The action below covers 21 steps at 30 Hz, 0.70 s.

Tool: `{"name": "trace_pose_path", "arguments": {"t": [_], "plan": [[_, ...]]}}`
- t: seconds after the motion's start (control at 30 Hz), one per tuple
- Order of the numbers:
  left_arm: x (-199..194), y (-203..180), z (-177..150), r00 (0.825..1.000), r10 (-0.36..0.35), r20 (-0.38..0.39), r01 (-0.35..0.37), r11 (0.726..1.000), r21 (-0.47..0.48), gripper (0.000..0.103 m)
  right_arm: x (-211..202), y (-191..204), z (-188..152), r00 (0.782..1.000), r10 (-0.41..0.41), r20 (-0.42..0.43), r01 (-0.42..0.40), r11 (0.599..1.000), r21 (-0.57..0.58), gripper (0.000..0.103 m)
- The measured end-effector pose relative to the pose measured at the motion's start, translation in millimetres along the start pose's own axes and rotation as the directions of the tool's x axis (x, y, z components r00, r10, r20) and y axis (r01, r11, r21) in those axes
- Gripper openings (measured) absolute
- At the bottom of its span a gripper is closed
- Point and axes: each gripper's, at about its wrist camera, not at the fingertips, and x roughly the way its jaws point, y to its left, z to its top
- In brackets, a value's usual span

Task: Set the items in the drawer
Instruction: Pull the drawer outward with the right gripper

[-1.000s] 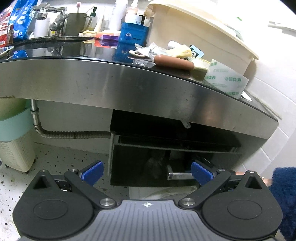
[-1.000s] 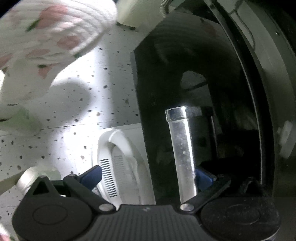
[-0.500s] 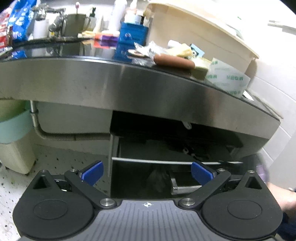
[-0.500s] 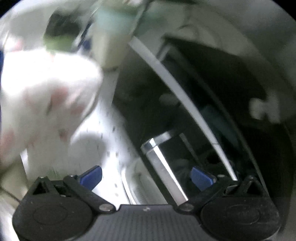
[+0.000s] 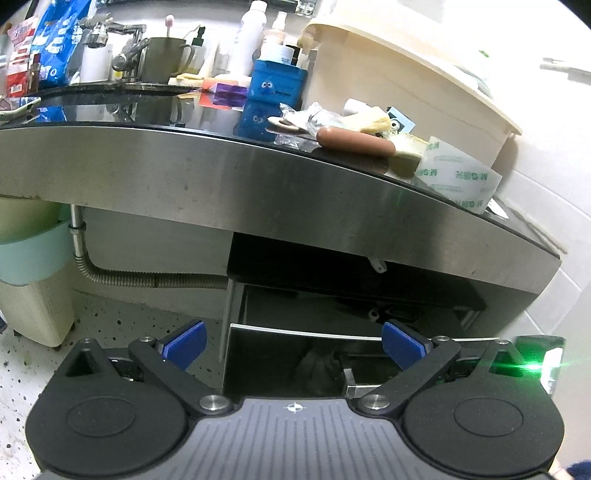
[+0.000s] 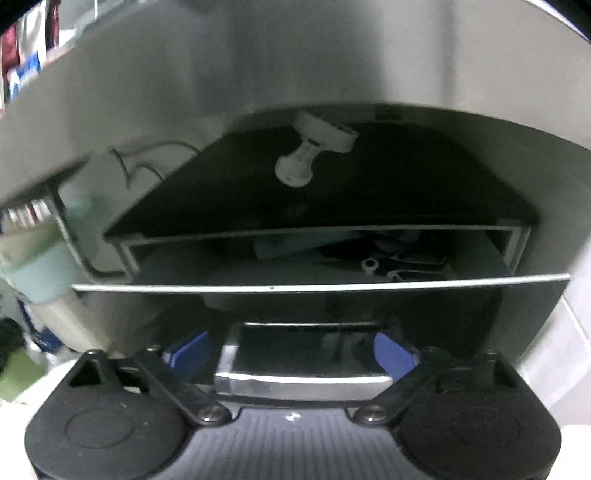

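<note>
Since half a second ago the drawer (image 6: pixel 317 286) has come further out from under the counter, and the right gripper (image 6: pixel 291 352) has turned to face it straight on. Its blue fingers are spread wide and hold nothing; the drawer's metal handle (image 6: pixel 303 382) lies between them, close to the camera, and I cannot tell if they touch it. Beyond the fingers, inside the drawer, some dark items lie at the back right, too dim to name. Above them a white knob (image 6: pixel 306 158) hangs under the counter.

From the left camera, the left gripper (image 5: pixel 291 345) is also released, its fingers wide apart and empty, held low before the same drawer (image 5: pixel 332 350), whose front sits between the fingers. Right of the right finger a green light (image 5: pixel 532 367) glows. Past the left finger a grey ribbed hose (image 5: pixel 147 278) runs under the steel counter edge (image 5: pixel 221 184), with a pale basket (image 5: pixel 33 306) further left.

Higher up, on the counter above the fingers, lies a sausage (image 5: pixel 354 142); right of it is a roll of clear tape (image 5: pixel 458 177) with green letters, mirrored, about "M·G·N". A blue box (image 5: pixel 277 86) with cartoon eyes stands behind, a cream tub (image 5: pixel 402 74) to its right, and a mug (image 5: pixel 166 59) and tap (image 5: pixel 110 29) far left. The labels on the blue packets are too small to read.
</note>
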Motion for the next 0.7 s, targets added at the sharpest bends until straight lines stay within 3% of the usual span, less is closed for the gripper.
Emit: {"name": "trace_pose_path", "arguments": {"t": [0.13, 0.2, 0.53, 0.7], "plan": [[2, 2, 0, 1.0, -0.002, -0.01, 0.002, 1.0, -0.01, 0.102, 29, 4, -4, 0.998, -0.038, -0.045, 0.037, 0.999, -0.019, 0.093], [3, 2, -1, 1.0, -0.003, -0.013, 0.002, 1.0, -0.011, 0.102, 31, 1, -10, 0.996, -0.064, -0.06, 0.063, 0.998, -0.016, 0.085], [11, -3, -6, 0.999, -0.007, -0.038, 0.007, 1.0, 0.008, 0.102, 35, -1, -18, 0.994, -0.093, -0.061, 0.093, 0.996, -0.002, 0.085], [23, -2, -11, 0.996, -0.04, -0.079, 0.042, 0.999, 0.025, 0.102, 39, 4, -17, 0.992, -0.109, -0.067, 0.11, 0.994, -0.001, 0.088]]}}
